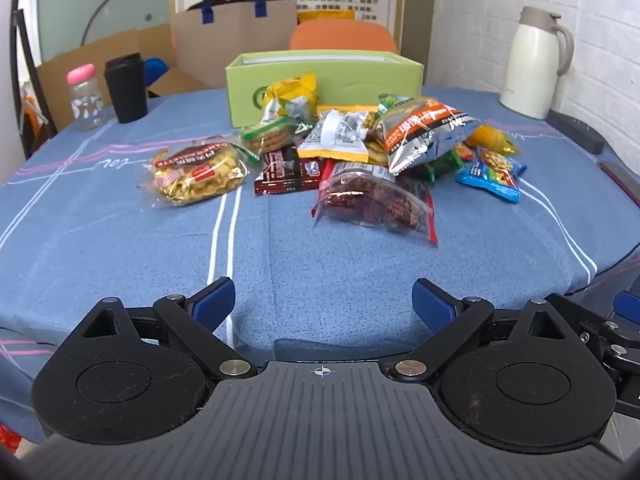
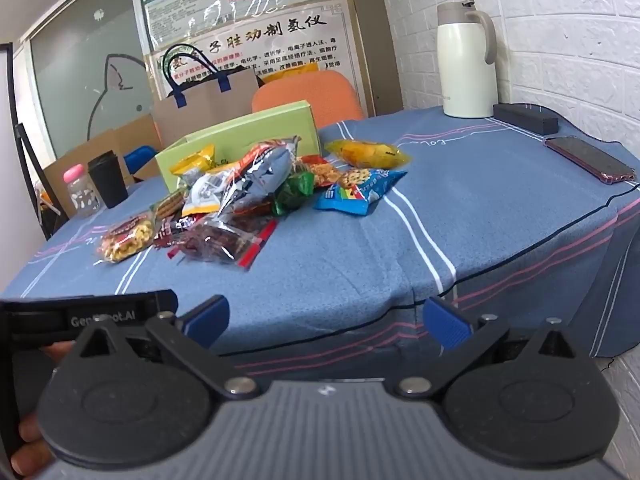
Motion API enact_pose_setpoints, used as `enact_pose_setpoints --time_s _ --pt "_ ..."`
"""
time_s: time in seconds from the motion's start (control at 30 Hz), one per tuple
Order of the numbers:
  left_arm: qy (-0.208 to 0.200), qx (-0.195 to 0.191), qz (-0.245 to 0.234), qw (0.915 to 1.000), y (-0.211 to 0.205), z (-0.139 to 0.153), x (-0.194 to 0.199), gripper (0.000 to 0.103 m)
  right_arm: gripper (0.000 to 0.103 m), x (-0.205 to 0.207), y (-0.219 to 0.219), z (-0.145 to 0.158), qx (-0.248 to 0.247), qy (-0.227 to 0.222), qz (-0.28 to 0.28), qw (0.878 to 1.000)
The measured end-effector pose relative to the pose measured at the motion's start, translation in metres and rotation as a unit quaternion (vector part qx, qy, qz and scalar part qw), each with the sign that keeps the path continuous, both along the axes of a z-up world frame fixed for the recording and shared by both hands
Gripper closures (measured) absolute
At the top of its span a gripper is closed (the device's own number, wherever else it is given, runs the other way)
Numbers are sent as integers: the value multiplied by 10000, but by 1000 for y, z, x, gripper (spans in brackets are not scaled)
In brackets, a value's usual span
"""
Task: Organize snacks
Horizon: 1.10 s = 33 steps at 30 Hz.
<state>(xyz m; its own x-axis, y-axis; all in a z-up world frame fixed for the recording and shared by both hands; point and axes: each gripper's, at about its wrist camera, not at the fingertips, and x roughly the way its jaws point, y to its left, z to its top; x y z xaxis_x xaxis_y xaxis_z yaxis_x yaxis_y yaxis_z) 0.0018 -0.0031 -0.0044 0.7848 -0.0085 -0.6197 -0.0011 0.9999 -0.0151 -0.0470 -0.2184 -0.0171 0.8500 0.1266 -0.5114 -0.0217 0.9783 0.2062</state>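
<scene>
Left wrist view. Left claw (image 1: 323, 300) at bottom centre, spread wide, nothing between the blue pads (image 1: 212, 299), low over the blue cloth of the desk (image 1: 320, 264). Snack pile (image 1: 352, 152) in mid frame, well apart from the claw. Yellow crisps bag (image 1: 196, 174) at the pile's left, apart from the rest; dark brown packet (image 1: 286, 172) just right of it; clear bag of red dates (image 1: 374, 200) at the front, nearest the claw. Silver-orange bag (image 1: 424, 132) on top of the heap, white-yellow packet (image 1: 338, 136) beside it, blue packet (image 1: 494, 172) and yellow bag (image 1: 494, 140) at the right edge. Green box (image 1: 324, 80) open behind the pile, a yellow packet (image 1: 292, 96) leaning against its front. Pink-lidded bottle (image 1: 85, 98) and black cup (image 1: 126, 88) at upper left, side by side. White jug (image 1: 534, 62) at upper right. Brown paper bag (image 1: 236, 40) and orange chair (image 1: 344, 36) behind the desk.

Right wrist view. Right claw (image 2: 326, 320) at bottom centre, also spread wide and holding nothing, near the desk edge (image 2: 520, 256). Left claw's body (image 2: 88, 316) at lower left, a hand (image 2: 32, 440) behind it. Snack pile (image 2: 248, 196) left of centre, well apart from the claw; green box (image 2: 244, 132) behind it, blue packet (image 2: 360, 192) and yellow bag (image 2: 368, 152) on its right side. Bottle (image 2: 82, 190) and cup (image 2: 108, 180) at left. Jug (image 2: 466, 60) at upper right, black bar (image 2: 526, 118) just beside it, phone (image 2: 590, 159) lying flat nearer the right edge.
</scene>
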Motion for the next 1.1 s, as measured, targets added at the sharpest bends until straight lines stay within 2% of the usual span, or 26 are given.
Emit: enact_pose_setpoints --time_s 0.7,1.1 --pt "16 -178 -118 9998 5 0 -1 20 1 3 6 1 -85 41 48 9999" --pt "49 -150 -101 9998 6 -2 0 16 0 4 8 0 -116 59 63 9999"
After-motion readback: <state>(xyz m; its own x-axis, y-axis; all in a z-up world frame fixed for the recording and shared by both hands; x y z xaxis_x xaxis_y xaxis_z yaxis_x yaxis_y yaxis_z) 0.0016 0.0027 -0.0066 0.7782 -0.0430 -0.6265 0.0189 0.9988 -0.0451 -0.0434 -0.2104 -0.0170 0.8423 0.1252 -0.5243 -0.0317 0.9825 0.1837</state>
